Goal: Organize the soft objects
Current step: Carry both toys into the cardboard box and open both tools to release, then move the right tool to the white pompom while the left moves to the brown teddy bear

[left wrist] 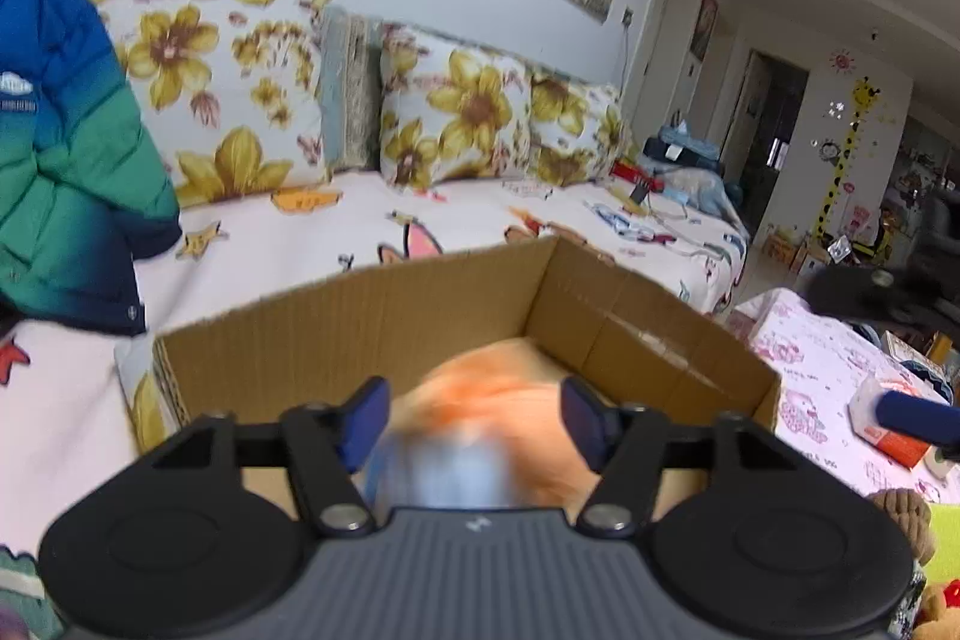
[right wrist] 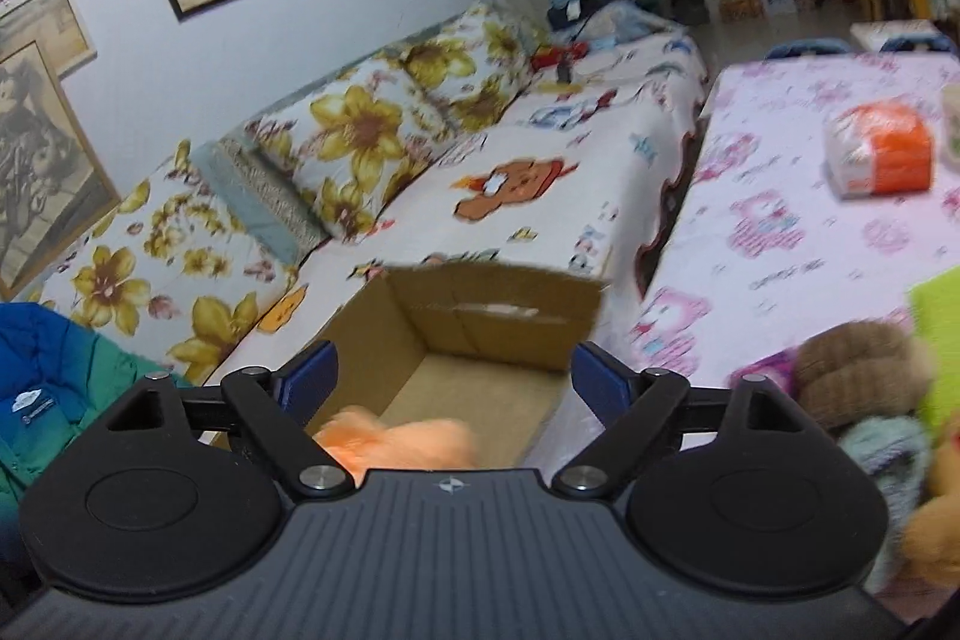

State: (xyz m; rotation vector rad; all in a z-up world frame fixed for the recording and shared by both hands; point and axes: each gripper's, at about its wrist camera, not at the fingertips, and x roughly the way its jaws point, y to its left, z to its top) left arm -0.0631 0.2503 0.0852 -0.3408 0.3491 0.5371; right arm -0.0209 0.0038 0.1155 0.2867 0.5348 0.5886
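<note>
Orange plush [left wrist: 492,394] sits blurred inside the cardboard box [left wrist: 606,292] on the bed, dead ahead at 12 o'clock of my left gripper [left wrist: 474,415], between but clear of its half-open jaws. Long axis and heading: too blurred to tell. Right gripper [right wrist: 453,376] jaws wide, empty; plush at its 7 o'clock. Next plush pile [right wrist: 864,370] on the desk lies at 3 o'clock, nearer my right.
</note>
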